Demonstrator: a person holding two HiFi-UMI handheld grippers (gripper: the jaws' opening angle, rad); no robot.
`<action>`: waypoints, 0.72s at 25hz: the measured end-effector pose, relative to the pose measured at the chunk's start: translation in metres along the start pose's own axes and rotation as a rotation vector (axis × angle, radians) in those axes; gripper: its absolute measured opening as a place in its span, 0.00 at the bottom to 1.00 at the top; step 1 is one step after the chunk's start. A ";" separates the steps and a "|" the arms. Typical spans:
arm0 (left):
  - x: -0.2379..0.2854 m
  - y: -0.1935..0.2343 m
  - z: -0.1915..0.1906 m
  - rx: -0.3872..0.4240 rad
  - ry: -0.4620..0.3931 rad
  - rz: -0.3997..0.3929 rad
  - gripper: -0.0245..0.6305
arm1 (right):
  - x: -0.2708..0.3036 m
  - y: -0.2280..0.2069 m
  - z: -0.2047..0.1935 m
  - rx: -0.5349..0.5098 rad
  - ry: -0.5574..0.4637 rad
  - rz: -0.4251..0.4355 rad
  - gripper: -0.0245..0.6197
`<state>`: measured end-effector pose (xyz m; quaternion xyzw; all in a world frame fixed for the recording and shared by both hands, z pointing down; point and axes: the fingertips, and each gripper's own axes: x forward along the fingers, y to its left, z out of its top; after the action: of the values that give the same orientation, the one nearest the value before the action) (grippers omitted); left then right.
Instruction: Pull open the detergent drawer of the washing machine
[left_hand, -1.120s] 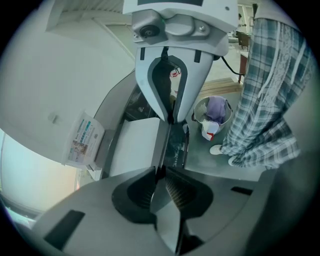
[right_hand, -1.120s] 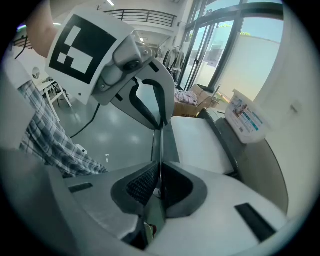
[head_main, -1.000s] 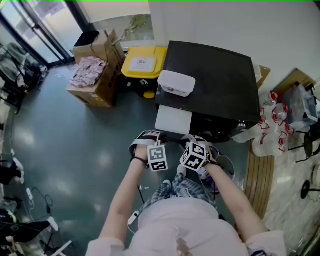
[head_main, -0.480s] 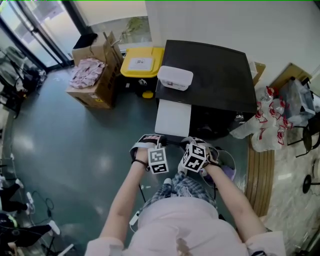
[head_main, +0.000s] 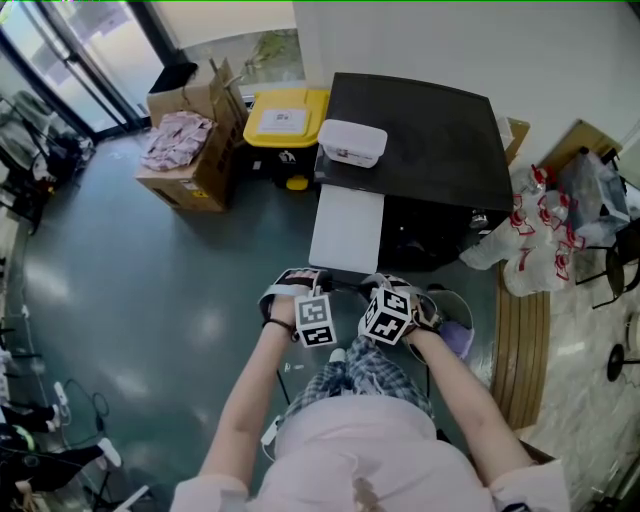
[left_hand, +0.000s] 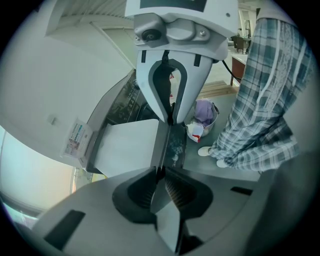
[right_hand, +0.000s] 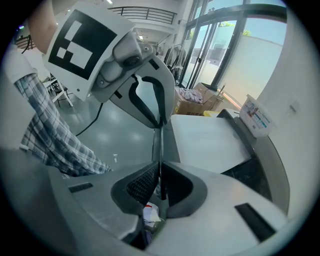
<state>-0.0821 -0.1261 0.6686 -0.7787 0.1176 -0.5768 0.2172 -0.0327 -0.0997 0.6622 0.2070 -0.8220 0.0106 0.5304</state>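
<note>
Where jaws clamp it — drawer (head_main: 347, 232) edge barely shows.

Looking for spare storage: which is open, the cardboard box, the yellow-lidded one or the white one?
The cardboard box on the floor: flaps up, pink packets showing. The other two have lids on.

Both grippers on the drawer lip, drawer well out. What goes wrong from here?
The left gripper and right gripper each pinch only the thin front lip of the detergent drawer; a harder tug may slip them off.
The drawer looks far out; more pull may hit its stop or drop it.
A small bin sits by the person's feet: a trip risk stepping back.
</note>
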 end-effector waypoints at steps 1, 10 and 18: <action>-0.001 -0.002 0.000 -0.001 0.000 0.002 0.15 | -0.001 0.003 0.000 0.001 -0.002 -0.001 0.11; -0.004 -0.007 0.000 -0.013 -0.006 0.003 0.15 | -0.001 0.008 -0.002 -0.001 -0.002 -0.021 0.12; -0.002 -0.008 0.001 -0.085 -0.043 -0.019 0.16 | -0.004 0.007 -0.001 0.087 -0.048 -0.002 0.16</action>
<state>-0.0820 -0.1176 0.6702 -0.8005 0.1299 -0.5565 0.1808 -0.0329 -0.0916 0.6611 0.2310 -0.8330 0.0409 0.5011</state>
